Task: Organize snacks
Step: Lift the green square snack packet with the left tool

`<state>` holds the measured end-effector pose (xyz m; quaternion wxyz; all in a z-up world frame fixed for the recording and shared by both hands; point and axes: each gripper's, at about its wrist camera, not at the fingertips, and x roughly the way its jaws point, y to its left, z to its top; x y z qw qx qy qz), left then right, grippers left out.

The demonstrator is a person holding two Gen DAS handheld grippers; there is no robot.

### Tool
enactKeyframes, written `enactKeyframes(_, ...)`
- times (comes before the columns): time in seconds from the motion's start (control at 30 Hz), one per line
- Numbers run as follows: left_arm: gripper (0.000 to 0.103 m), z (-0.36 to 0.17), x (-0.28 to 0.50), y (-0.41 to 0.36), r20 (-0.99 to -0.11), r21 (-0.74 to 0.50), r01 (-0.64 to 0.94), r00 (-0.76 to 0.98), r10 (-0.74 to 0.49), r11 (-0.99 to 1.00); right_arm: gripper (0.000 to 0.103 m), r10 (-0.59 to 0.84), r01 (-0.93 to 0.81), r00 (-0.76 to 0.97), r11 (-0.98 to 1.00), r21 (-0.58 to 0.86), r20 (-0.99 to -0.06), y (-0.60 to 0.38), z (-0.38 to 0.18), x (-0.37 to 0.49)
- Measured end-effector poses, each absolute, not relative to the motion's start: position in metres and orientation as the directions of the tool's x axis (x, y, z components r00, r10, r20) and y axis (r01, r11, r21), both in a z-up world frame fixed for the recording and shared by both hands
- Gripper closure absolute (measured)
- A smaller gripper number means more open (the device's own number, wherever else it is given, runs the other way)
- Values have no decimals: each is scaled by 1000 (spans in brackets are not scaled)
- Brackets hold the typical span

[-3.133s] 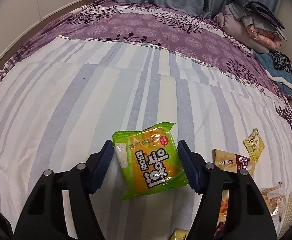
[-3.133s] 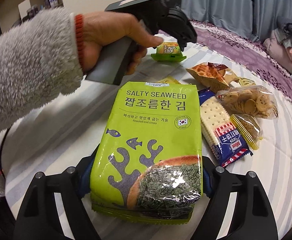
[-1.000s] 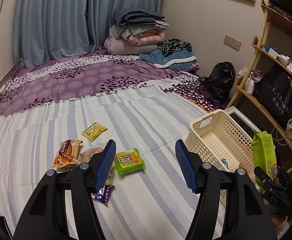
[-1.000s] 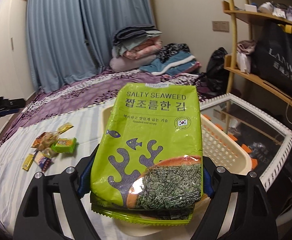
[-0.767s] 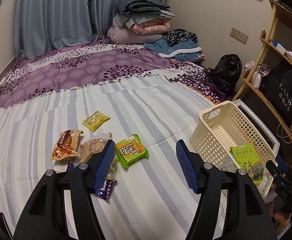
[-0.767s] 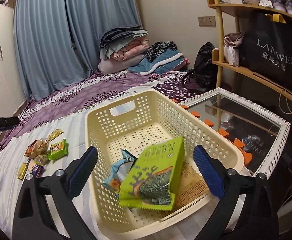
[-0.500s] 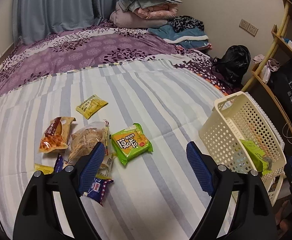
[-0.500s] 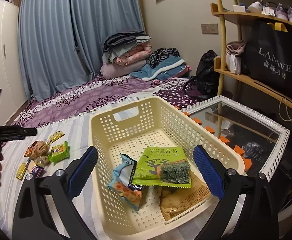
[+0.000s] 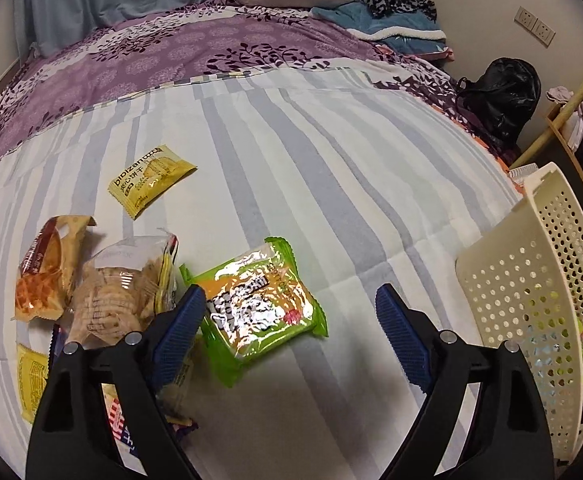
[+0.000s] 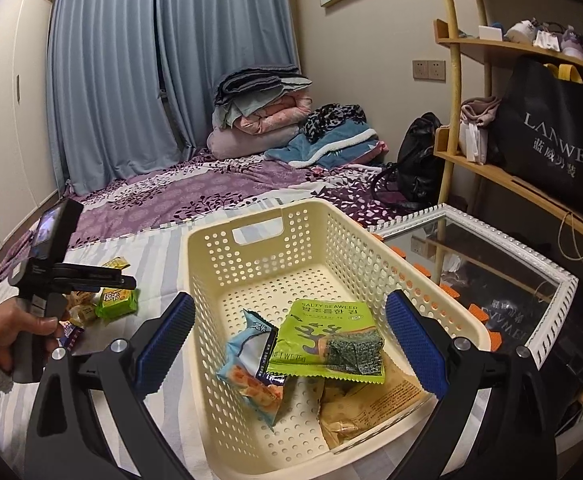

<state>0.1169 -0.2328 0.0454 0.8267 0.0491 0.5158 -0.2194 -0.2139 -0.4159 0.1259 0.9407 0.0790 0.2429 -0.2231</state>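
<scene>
Basket (image 10: 333, 222) holds seaweed pack (image 10: 327, 338), blue packet (image 10: 253, 354) and tan packets. Right claw (image 10: 289, 340) gapes empty above it. Left claw (image 9: 291, 320), jaws just widened, straddles green snack (image 9: 257, 312) untouched; only the left view shows the bed's remaining snacks clearly.

The seaweed pack (image 10: 327, 340), earlier clamped in the right gripper (image 10: 289, 338), now lies in the basket (image 10: 259, 216) on other packets; those jaws stand wide and empty. The left gripper (image 9: 289, 320), jaws just opened wider, has dropped over the green packet (image 9: 257, 310), its left pad at the packet's 9 o'clock edge.
</scene>
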Motion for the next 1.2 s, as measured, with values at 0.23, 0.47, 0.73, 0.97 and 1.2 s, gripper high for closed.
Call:
enactKeyframes(0.23,15,34,129,-236,-868,-92,410,413,-275,907,8,-376,441,783,897,16,-495,-411,124,-208)
enactKeyframes(0.47,15,25,138,-222,-880,-109,411,383,-280,905,8,-366,430,786,903,16,-499,-409,122,-202)
enactKeyframes(0.73,19,16,135,-224,-879,-110,402,387,-278,909,8,-363,427,788,904,17,-497,-408,121,-201)
enactKeyframes(0.97,42,15,138,-225,-877,-79,390,411,-250,917,8,-368,442,784,897,32,-500,-412,120,-202)
enactKeyframes(1.2,44,29,126,-224,-859,-106,408,421,-290,907,8,-367,439,790,898,35,-491,-412,122,-204)
